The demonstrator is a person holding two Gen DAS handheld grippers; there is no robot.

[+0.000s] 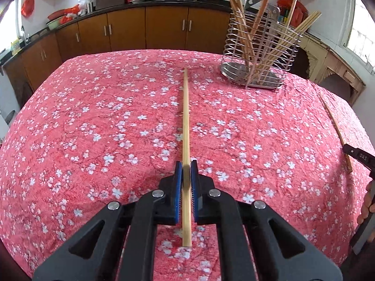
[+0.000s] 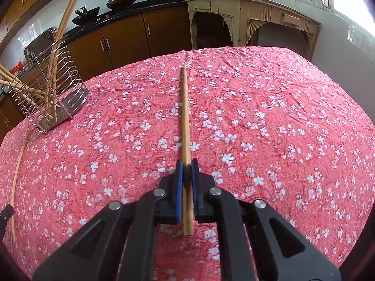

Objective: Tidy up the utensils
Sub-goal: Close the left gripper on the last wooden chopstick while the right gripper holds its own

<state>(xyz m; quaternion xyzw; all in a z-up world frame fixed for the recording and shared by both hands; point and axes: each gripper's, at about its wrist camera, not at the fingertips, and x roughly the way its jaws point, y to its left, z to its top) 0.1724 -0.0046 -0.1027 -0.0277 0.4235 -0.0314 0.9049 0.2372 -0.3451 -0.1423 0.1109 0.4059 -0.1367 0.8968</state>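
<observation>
Now both of my claws are pinching chopsticks. My left gripper [image 1: 187,171] has its blue pads pressed together on a wooden chopstick [image 1: 185,117] that points out ahead over the pink floral tablecloth [image 1: 93,128]. My right gripper [image 2: 187,169] clamps its own chopstick [image 2: 185,107] the same way. On the cloth stands the wire utensil holder [image 1: 260,53], with several chopsticks leaning inside it. One loose chopstick [image 2: 17,178] lies on the cloth between my two claws.
</observation>
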